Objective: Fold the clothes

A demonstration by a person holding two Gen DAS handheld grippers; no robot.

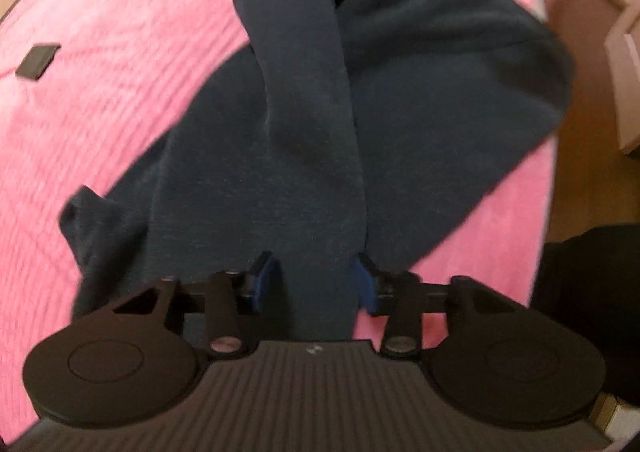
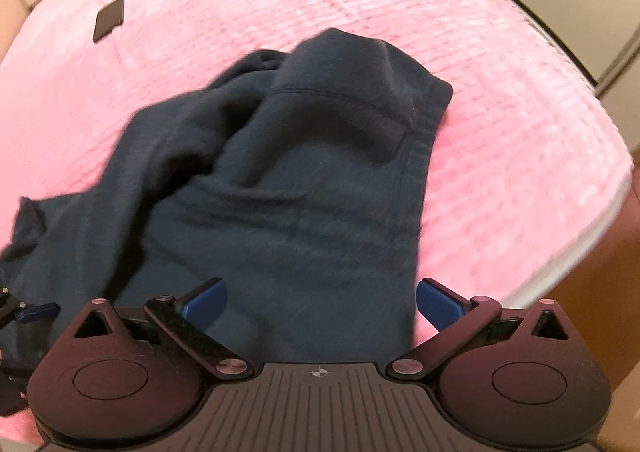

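Navy sweatshirt (image 1: pixel 320 156) sleeve runs lengthwise between left gripper (image 1: pixel 316 282) fingers, part-open, ungripped; right gripper (image 2: pixel 320 304) wide, empty.

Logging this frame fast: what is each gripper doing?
Left gripper: open, navy garment between its fingers.
Right gripper: open wide over the garment.

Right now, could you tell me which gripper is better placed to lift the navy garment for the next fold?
Left, probably: the left gripper already straddles a strip of the navy garment; the right gripper is open wider above flat cloth.
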